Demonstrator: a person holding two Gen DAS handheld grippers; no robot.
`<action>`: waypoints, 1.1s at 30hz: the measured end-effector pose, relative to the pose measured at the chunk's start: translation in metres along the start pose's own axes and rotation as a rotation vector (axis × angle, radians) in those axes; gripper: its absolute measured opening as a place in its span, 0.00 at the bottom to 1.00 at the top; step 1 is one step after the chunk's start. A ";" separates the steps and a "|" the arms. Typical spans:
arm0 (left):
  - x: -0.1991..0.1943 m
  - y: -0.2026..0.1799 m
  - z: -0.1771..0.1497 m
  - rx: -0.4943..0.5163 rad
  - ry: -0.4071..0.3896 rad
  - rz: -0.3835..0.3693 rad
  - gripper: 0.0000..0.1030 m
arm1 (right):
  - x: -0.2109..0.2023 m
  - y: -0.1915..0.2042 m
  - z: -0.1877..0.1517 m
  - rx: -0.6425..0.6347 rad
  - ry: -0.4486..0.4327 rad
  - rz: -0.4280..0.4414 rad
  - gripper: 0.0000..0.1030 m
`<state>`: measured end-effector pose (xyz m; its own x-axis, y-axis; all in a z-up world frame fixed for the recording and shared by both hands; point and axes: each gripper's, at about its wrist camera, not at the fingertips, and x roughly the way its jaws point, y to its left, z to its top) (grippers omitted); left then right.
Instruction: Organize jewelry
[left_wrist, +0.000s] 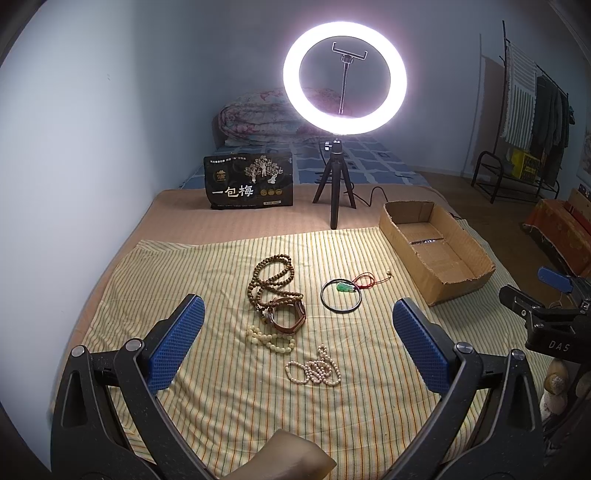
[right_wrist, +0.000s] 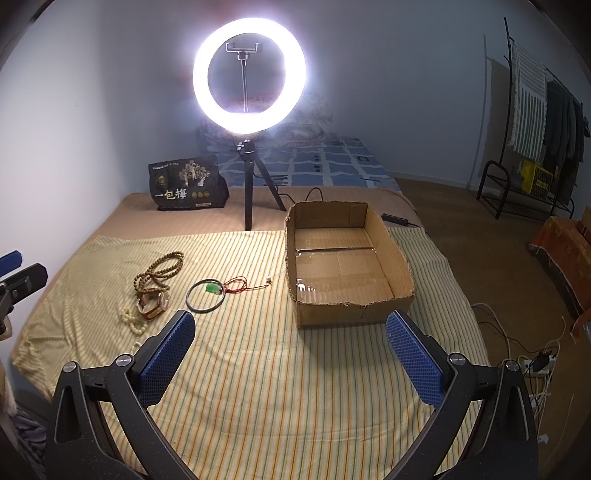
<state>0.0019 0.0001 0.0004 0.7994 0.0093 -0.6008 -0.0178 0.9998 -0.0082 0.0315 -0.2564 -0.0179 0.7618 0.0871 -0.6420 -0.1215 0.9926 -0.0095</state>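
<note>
Clearly both grippers (left gripper (left_wrist: 295, 339), right gripper (right_wrist: 291, 350)) hang spread, grasping nothing; best pinch the pearl strand (left_wrist: 317, 369) at its bunched middle, then carry to the cardboard box (right_wrist: 402, 266).

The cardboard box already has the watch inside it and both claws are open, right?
Not quite. The cardboard box has nothing in it, as the right wrist view shows. The watch lies on the striped cloth among the bead strings, seen in the left wrist view. The left claw and right claw are both open, as you said.
</note>
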 end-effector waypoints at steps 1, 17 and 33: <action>0.000 0.000 0.000 0.000 0.000 0.000 1.00 | 0.000 0.000 0.000 0.000 0.001 0.000 1.00; 0.001 0.000 -0.001 0.001 0.000 0.001 1.00 | 0.001 0.002 -0.003 0.001 0.009 0.000 1.00; 0.000 0.000 -0.001 0.001 0.001 0.001 1.00 | 0.003 0.002 -0.004 0.002 0.015 0.003 1.00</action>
<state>0.0016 0.0002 -0.0007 0.7987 0.0103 -0.6016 -0.0180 0.9998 -0.0067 0.0310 -0.2540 -0.0230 0.7519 0.0886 -0.6533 -0.1221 0.9925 -0.0059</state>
